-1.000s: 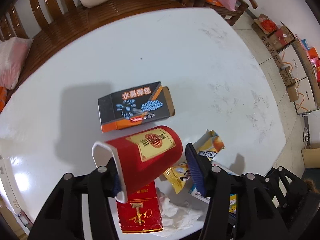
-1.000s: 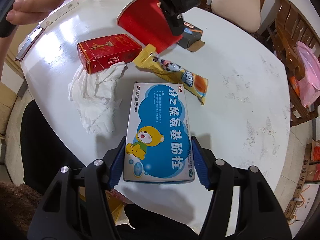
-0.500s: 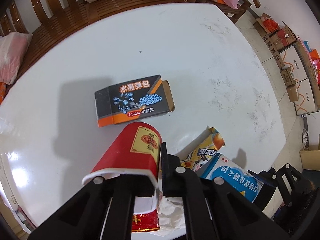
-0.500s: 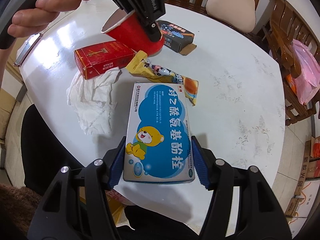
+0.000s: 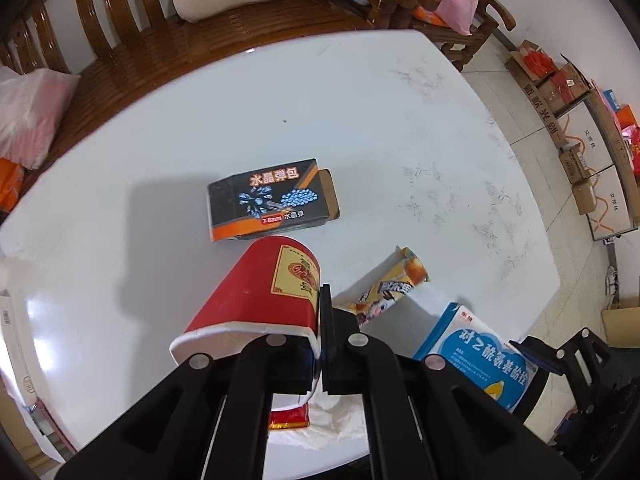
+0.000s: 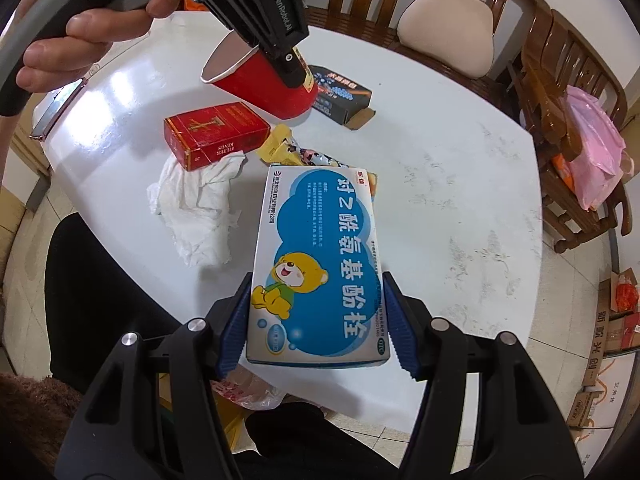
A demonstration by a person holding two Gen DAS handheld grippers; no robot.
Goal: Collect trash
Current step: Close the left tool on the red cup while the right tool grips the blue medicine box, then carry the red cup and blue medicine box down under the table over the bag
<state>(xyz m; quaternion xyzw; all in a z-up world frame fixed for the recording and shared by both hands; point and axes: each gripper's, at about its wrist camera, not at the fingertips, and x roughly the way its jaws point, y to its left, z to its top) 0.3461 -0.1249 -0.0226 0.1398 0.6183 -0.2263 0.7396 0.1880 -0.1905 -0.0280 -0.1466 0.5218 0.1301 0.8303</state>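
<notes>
A white round table (image 5: 360,120) carries scattered trash. The left hand-held gripper (image 5: 320,344) has its jaws pinched tight on the rim wall of a red paper cup with a gold label (image 5: 260,296), which hangs tilted just above the table. The right hand-held gripper (image 6: 316,320) clamps a blue and white cardboard medicine box showing a yellow cartoon bear (image 6: 320,264), with large Chinese lettering, clear of the table.

Both pieces look picked up, so the next move likely calls for carrying them to a bin; none is in view.

Left on the table: a red cigarette pack (image 6: 214,136) reading "FILTER KINGS", a crumpled white tissue (image 6: 196,216), a yellow snack wrapper (image 5: 390,288) and a black and orange carton (image 5: 272,200) marked "7-8mm".
</notes>
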